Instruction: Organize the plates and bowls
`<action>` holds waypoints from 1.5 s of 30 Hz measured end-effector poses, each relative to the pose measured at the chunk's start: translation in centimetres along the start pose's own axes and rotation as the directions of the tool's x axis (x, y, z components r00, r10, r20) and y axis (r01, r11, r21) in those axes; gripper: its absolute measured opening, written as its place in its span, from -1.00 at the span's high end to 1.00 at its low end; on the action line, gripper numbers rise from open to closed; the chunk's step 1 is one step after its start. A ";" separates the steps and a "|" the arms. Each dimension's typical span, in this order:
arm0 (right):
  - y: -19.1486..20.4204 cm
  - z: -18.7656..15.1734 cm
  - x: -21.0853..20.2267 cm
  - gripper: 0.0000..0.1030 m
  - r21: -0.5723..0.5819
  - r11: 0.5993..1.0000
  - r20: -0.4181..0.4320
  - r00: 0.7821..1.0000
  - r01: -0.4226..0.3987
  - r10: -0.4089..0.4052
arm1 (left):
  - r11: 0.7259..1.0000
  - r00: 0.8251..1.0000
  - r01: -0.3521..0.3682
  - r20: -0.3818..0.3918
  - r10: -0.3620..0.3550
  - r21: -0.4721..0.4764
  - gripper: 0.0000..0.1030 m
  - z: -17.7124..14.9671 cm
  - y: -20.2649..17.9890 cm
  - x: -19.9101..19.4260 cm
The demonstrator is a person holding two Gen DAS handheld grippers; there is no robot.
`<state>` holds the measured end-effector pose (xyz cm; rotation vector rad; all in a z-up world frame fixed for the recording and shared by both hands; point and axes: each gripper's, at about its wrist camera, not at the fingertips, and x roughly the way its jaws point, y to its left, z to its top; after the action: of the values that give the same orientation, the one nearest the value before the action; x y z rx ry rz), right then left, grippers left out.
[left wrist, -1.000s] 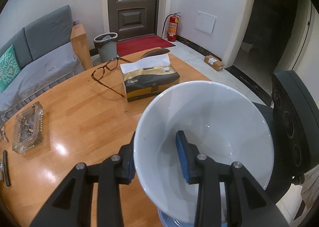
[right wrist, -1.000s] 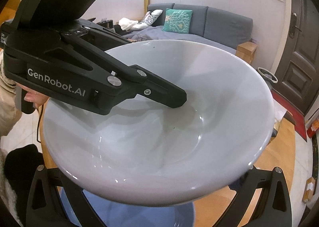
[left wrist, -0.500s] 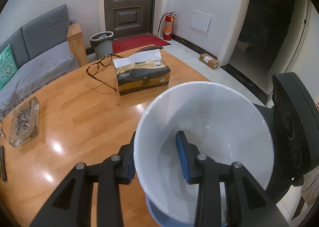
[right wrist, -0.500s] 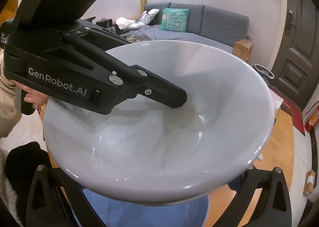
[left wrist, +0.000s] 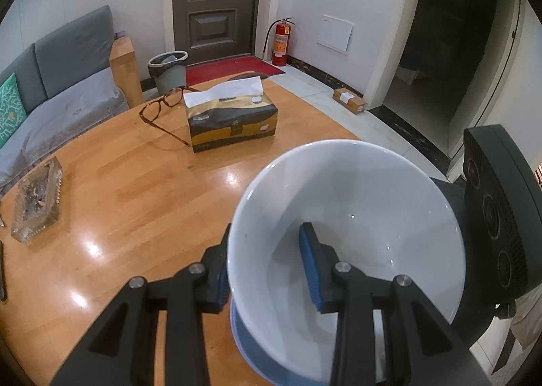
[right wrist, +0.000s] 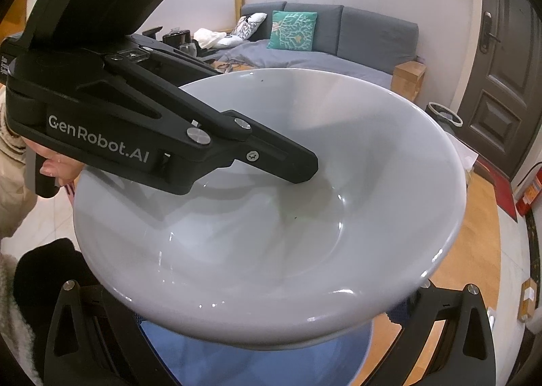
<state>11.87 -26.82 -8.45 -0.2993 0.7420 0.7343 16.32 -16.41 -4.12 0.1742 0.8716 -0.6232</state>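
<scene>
My left gripper is shut on the rim of a white bowl, one blue pad inside it and one outside. The bowl hangs tilted just above a blue plate near the table's front edge. In the right wrist view the same white bowl fills the frame, with the left gripper's finger reaching into it and the blue plate under it. My right gripper's two arms stand wide apart on either side of the blue plate; their tips are hidden by the bowl.
On the round wooden table stand a tissue box, glasses and a glass ashtray. A grey sofa, a bin and a door lie beyond.
My left gripper has carried the white bowl lower, toward the blue plate, which shows more from under it. The right gripper has held its place.
</scene>
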 end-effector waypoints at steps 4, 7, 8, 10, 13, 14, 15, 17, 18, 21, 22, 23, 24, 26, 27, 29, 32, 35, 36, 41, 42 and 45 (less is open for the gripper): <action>0.0 -0.1 0.2 -0.96 0.001 1.000 -0.012 1.000 -0.001 0.001 | 1.000 1.000 0.007 -0.003 -0.007 -0.004 0.37 -0.5 -0.3 0.0; 0.0 0.0 0.3 -0.96 0.003 1.000 -0.018 1.000 -0.001 0.001 | 1.000 1.000 0.012 -0.007 -0.012 -0.005 0.37 -0.8 -0.6 -0.1; 0.0 0.0 0.4 -0.96 0.004 1.000 -0.021 1.000 -0.001 0.001 | 1.000 1.000 0.014 -0.010 -0.014 -0.004 0.38 -1.0 -0.7 -0.1; 0.0 0.1 0.6 -0.96 0.010 1.000 -0.025 1.000 -0.001 0.001 | 1.000 1.000 0.014 -0.015 -0.014 -0.001 0.38 -1.1 -0.9 0.1; -0.1 0.1 0.9 -0.96 0.012 1.000 -0.033 0.999 0.003 -0.003 | 1.000 1.000 0.016 -0.020 -0.016 0.001 0.38 -1.4 -1.1 0.3; -0.1 0.1 1.1 -0.96 0.014 1.000 -0.036 0.999 0.002 -0.002 | 1.000 1.000 0.018 -0.023 -0.018 0.000 0.38 -1.6 -1.2 0.4; -0.2 0.1 1.2 -0.96 0.017 1.000 -0.039 0.999 0.001 0.000 | 1.000 0.999 0.021 -0.026 -0.021 0.000 0.38 -1.7 -1.3 0.6; -0.3 0.1 1.6 -0.96 0.025 1.000 -0.045 0.999 -0.003 0.004 | 1.000 0.999 0.030 -0.033 -0.031 -0.005 0.37 -1.9 -1.3 0.8; -0.4 0.1 1.7 -0.96 0.027 1.000 -0.046 0.999 -0.004 0.005 | 0.999 0.999 0.033 -0.034 -0.034 -0.007 0.37 -2.0 -1.3 0.9; -0.5 0.1 2.1 -0.96 0.032 0.999 -0.048 0.999 -0.003 0.005 | 0.999 0.999 0.037 -0.039 -0.037 -0.005 0.37 -2.1 -1.4 1.1; -0.6 0.2 2.3 -0.96 0.037 0.999 -0.050 0.999 -0.006 0.008 | 0.999 0.998 0.037 -0.041 -0.038 -0.004 0.37 -2.1 -1.4 1.1; -0.5 0.2 2.4 -0.96 0.038 0.999 -0.051 0.999 -0.005 0.007 | 0.999 0.998 0.038 -0.043 -0.038 -0.004 0.37 -2.2 -1.5 1.2; -0.5 0.2 2.5 -0.96 0.039 0.999 -0.053 0.999 -0.005 0.007 | 0.999 0.998 0.039 -0.044 -0.039 -0.004 0.37 -2.3 -1.5 1.2; -0.4 0.4 2.8 -0.96 0.040 0.999 -0.057 0.998 -0.002 0.004 | 0.999 0.998 0.043 -0.046 -0.043 -0.003 0.37 -2.3 -1.6 1.4; -0.4 0.3 2.8 -0.96 0.040 0.999 -0.058 0.998 0.000 0.002 | 0.999 0.998 0.044 -0.047 -0.045 -0.004 0.37 -2.4 -1.7 1.4; -0.4 0.4 3.1 -0.96 0.044 0.999 -0.060 0.998 0.001 0.002 | 0.999 0.998 0.047 -0.050 -0.048 -0.003 0.37 -2.4 -1.7 1.6; -0.3 0.4 3.4 -0.96 0.052 0.999 -0.060 0.998 -0.007 0.010 | 0.999 0.997 0.049 -0.053 -0.049 -0.002 0.38 -2.4 -1.8 1.9; 0.0 0.4 3.7 -0.96 0.053 0.999 -0.065 0.998 -0.004 0.008 | 0.999 0.997 0.053 -0.057 -0.053 -0.004 0.37 -2.6 -1.8 2.1; -0.1 0.3 3.8 -0.96 0.052 0.999 -0.067 0.998 -0.004 0.008 | 0.999 0.997 0.054 -0.058 -0.055 -0.005 0.37 -2.6 -1.9 2.1; 0.2 0.2 4.5 -0.96 0.055 0.998 -0.075 0.997 -0.004 0.008 | 0.998 0.996 0.055 -0.069 -0.055 -0.003 0.38 -2.8 -2.1 2.5; 0.3 0.2 4.6 -0.96 0.054 0.999 -0.074 0.997 -0.003 0.007 | 0.998 0.996 0.055 -0.071 -0.055 -0.002 0.38 -2.9 -2.1 2.5; 0.3 0.2 5.0 -0.96 0.056 0.998 -0.075 0.997 -0.007 0.011 | 0.999 0.996 0.053 -0.075 -0.053 -0.001 0.38 -3.0 -2.2 2.7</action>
<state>14.29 -23.98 -11.80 -0.2741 0.8346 0.7125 14.35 -18.17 -7.84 0.1772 0.9505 -0.6699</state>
